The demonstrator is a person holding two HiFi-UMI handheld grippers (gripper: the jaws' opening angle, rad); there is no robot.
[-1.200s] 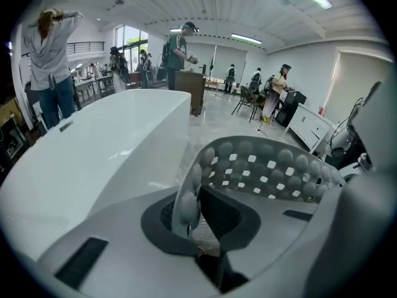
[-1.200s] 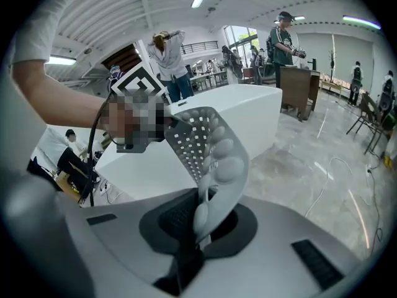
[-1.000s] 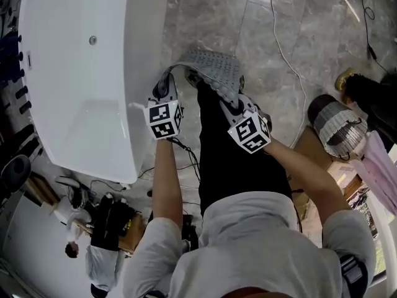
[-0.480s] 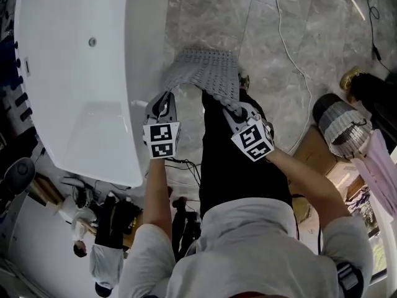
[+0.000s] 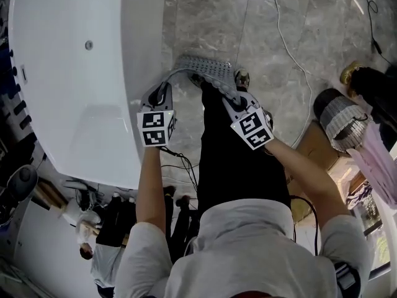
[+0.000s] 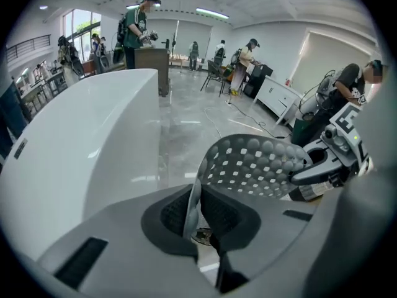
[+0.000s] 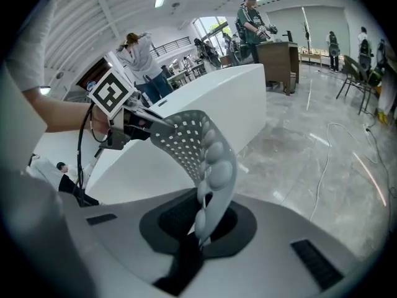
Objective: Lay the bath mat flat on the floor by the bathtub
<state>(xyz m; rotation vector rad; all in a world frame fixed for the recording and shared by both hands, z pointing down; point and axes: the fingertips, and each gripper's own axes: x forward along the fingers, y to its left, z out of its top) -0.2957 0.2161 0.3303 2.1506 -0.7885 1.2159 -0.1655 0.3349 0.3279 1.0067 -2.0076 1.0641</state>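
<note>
A grey perforated rubber bath mat (image 5: 208, 72) hangs between my two grippers above the marble floor, beside the white bathtub (image 5: 74, 73). My left gripper (image 5: 161, 95) is shut on the mat's left corner, and the mat (image 6: 257, 166) arches away from its jaws toward the other gripper. My right gripper (image 5: 237, 99) is shut on the mat's right corner; from there the mat (image 7: 198, 144) curves up and to the left. The mat's far edge droops toward the floor (image 5: 273, 61).
The bathtub's long rim (image 5: 146, 54) runs along the left of the floor strip. A white cable (image 5: 286, 54) trails over the tiles at right. A mesh basket (image 5: 341, 120) and cardboard stand at far right. People stand in the room behind (image 6: 139, 30).
Both grippers have sunk with the mat and rolled a little. The mat hangs lower and looks shorter in the head view than a second ago.
</note>
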